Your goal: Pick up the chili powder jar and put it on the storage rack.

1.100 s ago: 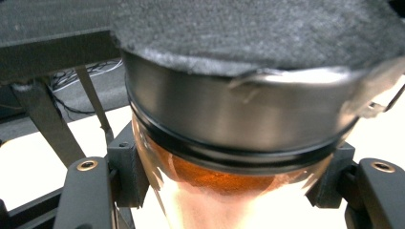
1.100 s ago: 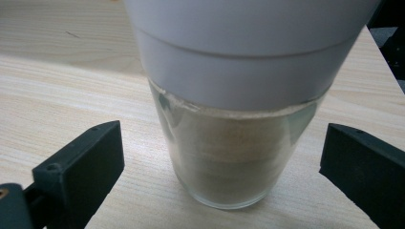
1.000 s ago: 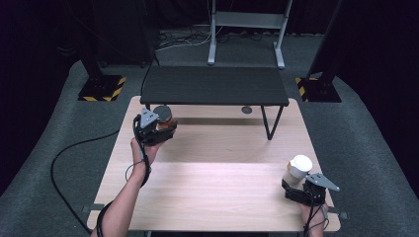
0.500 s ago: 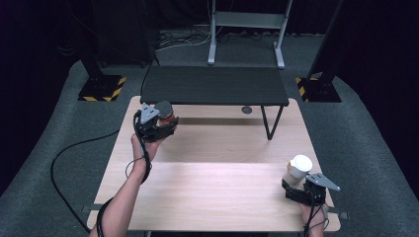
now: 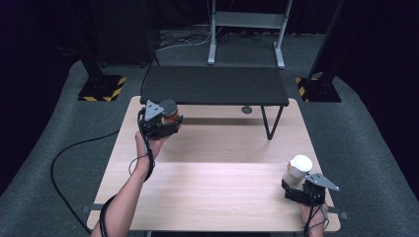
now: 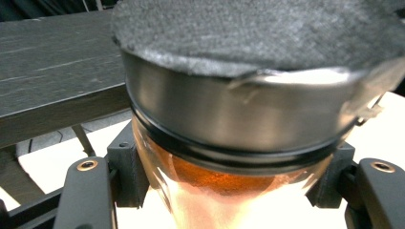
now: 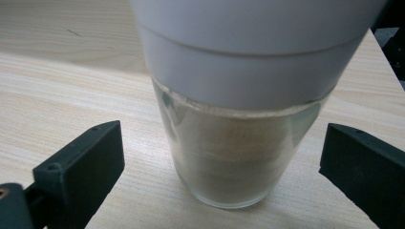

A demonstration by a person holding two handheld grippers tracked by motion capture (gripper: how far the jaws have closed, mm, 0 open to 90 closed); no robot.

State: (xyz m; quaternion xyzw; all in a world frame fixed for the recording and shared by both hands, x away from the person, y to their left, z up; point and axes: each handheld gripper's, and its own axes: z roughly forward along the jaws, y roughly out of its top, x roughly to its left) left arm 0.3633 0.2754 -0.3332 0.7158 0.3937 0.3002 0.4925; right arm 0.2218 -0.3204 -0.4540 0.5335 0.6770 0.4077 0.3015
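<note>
The left gripper (image 5: 165, 121) clamps a metal-lidded jar (image 6: 229, 143) just before the shelf (image 5: 212, 85), while the right gripper (image 5: 296, 183), jaws wide, straddles the upright white-capped jar (image 7: 239, 119).

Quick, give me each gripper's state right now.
Left gripper: shut on the metal-lidded jar of orange-red powder.
Right gripper: open, jaws either side of the white-lidded jar, not touching.

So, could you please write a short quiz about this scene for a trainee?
1. True or false: the left gripper is shut on the grey-lidded jar.
2. What stands between the right gripper's open jaws?
3. The black bench is: A near the person, B at the table's far edge.

Key: 1 true. 2 the white-lidded jar, on the table, ungripped. 3 B.
</note>
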